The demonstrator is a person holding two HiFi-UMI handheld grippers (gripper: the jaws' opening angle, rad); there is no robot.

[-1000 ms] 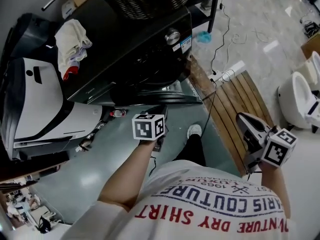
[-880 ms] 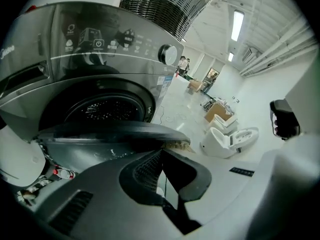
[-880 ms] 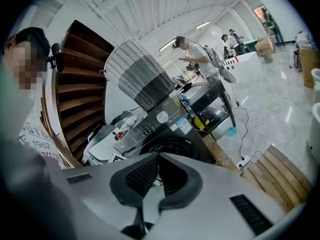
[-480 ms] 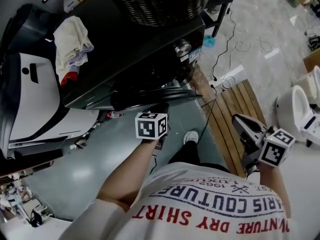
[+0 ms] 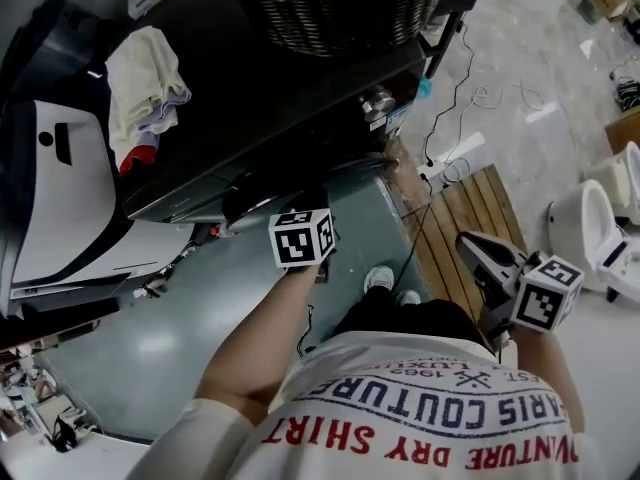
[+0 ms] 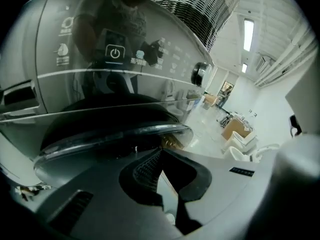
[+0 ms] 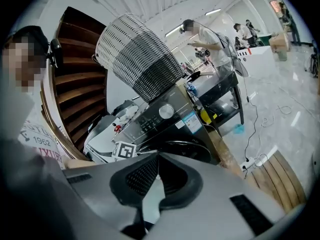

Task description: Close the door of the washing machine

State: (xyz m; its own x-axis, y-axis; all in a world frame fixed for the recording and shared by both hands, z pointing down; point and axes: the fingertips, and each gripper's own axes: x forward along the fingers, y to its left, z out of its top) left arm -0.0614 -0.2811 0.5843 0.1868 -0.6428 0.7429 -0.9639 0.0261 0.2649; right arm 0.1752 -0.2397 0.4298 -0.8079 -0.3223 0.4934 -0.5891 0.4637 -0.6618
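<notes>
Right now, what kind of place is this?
Probably a showroom or test space staged as a laundry corner, not a home: a washer with a wicker basket on top, loose toilets standing on the floor, and a power strip lying nearby.

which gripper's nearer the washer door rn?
Left. The left gripper sits right at the door; the right gripper hangs off to the side, above the wooden slats.

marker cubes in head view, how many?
2. One cube on the left gripper by the washing machine door; a second cube on the right gripper over the wooden slats.
</notes>
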